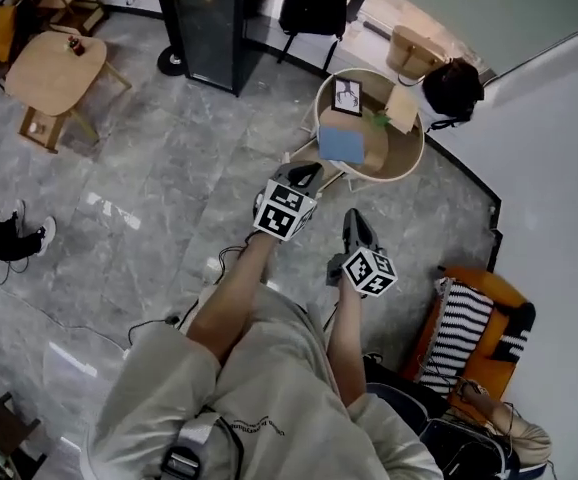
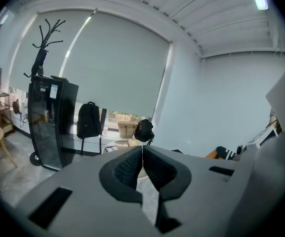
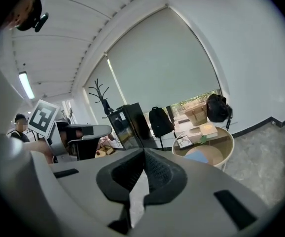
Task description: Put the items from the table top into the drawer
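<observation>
Jaws of both the left hand-held gripper [image 2: 142, 151] and the right hand-held gripper [image 3: 143, 153] are pressed together with nothing between them. Ahead of both, near but not touching, stands the round bench [image 1: 418, 153] carrying a framed picture [image 1: 347, 96], a flat blue item [image 1: 341, 145] and a tan book [image 1: 402, 108].

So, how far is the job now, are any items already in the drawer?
Nothing looks done: the picture frame, blue item and tan item lie on the round table. In hand: nothing; left claw and right claw are shut and empty, short of the table. Left: everything.
</observation>
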A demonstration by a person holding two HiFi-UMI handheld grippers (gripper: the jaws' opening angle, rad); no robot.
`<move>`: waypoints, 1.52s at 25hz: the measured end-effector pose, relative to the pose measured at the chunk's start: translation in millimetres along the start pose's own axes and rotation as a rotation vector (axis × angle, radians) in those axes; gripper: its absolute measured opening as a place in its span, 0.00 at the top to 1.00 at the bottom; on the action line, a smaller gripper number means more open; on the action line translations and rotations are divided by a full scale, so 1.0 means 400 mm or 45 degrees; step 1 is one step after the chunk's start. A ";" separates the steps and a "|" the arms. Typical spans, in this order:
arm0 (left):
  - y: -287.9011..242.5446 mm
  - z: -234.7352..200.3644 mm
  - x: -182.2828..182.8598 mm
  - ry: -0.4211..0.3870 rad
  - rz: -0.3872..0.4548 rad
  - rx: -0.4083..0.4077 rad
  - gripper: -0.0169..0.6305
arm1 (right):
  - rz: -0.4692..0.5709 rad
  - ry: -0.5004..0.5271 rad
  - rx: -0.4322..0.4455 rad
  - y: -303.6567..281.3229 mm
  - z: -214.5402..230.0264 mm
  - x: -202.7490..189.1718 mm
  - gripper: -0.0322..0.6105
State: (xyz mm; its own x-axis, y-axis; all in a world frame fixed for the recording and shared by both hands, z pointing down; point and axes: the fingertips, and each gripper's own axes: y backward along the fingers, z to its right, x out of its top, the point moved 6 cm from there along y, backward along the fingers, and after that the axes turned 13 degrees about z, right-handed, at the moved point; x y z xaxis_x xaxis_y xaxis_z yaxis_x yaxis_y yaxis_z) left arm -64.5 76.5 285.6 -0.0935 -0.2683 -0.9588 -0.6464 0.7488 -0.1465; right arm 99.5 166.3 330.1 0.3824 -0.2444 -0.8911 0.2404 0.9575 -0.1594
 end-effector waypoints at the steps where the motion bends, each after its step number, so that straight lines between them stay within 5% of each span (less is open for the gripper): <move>1: -0.012 -0.025 0.002 0.006 -0.006 0.017 0.94 | -0.014 0.007 0.007 -0.034 -0.002 0.003 0.90; 7: -0.019 -0.141 -0.030 0.201 0.030 0.081 0.94 | -0.147 0.082 0.064 -0.146 -0.018 -0.034 0.90; 12: -0.002 -0.210 -0.044 0.242 0.029 0.152 0.94 | -0.151 -0.042 0.139 -0.218 -0.046 -0.056 0.90; 21: -0.112 -0.245 -0.071 0.303 0.027 0.234 0.94 | -0.205 0.041 0.203 -0.354 0.049 -0.012 0.90; 28: -0.328 -0.195 -0.136 0.288 -0.111 0.266 0.94 | -0.214 -0.038 0.208 -0.494 0.262 0.068 0.90; 32: -0.462 -0.177 -0.249 0.294 -0.258 0.311 0.94 | -0.230 -0.159 0.251 -0.575 0.425 0.053 0.90; 38: -0.667 -0.173 -0.469 0.400 -0.361 0.337 0.94 | -0.384 -0.035 0.335 -0.681 0.663 -0.016 0.90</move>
State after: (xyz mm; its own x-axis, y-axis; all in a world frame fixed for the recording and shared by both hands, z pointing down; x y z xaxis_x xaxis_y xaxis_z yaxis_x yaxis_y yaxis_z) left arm 73.2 -114.8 521.3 -0.1917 -0.6230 -0.7584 -0.4686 0.7370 -0.4870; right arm 268.2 -133.5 492.0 0.2823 -0.5160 -0.8087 0.5647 0.7709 -0.2947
